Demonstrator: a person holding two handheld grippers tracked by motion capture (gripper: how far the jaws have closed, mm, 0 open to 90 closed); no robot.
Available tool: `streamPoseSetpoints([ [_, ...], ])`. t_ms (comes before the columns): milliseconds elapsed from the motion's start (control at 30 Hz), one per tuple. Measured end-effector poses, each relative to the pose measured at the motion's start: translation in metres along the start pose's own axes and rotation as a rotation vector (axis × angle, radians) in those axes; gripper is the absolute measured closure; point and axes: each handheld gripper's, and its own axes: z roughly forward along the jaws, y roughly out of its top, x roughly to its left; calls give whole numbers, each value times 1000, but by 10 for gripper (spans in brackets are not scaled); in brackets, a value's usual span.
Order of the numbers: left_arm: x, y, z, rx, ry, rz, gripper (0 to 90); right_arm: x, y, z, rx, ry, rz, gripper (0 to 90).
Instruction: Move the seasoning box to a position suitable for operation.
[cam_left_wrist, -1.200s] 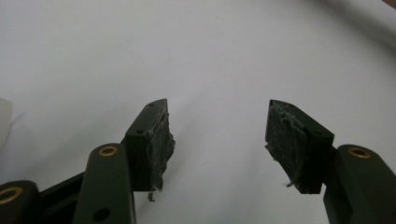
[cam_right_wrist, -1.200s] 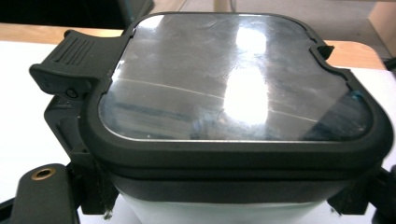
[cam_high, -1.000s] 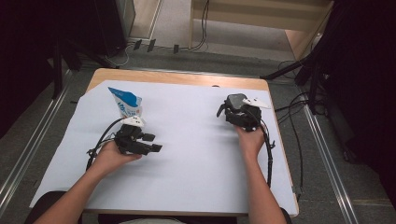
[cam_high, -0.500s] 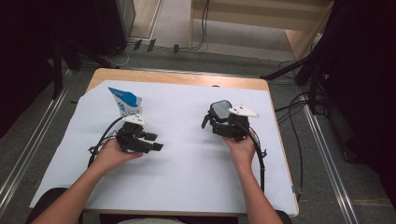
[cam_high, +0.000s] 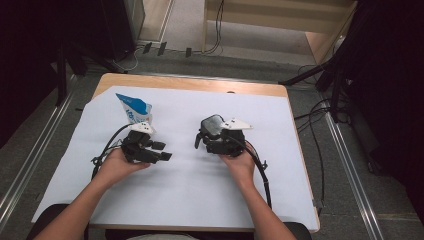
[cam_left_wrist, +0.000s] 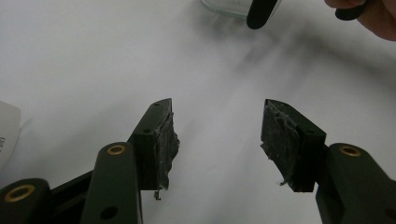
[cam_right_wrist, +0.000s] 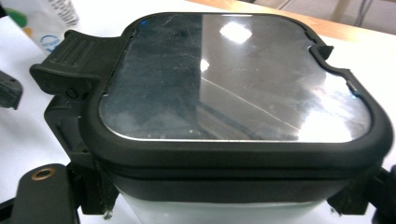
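Fingers: left gripper (cam_high: 159, 151) spread, nothing between the pads, jaws just been closing a bit; right gripper (cam_high: 206, 141) clamped on the container (cam_high: 212, 126)
Count: two grippers, one container, one blue-white pouch (cam_high: 135, 110), one white sheet (cam_high: 190, 190) over the wooden table (cam_high: 200, 83). Container sits mid-table in the right jaws: clear body, rounded-square black lid with glossy scratched top panel (cam_right_wrist: 233, 74), side latch (cam_right_wrist: 70, 58). Pouch stands just behind the left gripper
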Motion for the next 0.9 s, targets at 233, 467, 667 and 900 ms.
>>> streamPoseSetpoints([
  [233, 1, -3, -4, 1, 10, -5, 448, 14, -1, 14, 14, 49, -23, 158],
  [467, 1, -4, -5, -5, 16, -2, 448, 26, -8, 25, 31, 62, -86, 157],
  [667, 1, -4, -4, -6, 15, -1, 448, 28, -12, 24, 29, 57, -94, 155],
  [900, 1, -2, -1, -5, 6, 10, 448, 25, -15, 23, 49, 80, -82, 140],
])
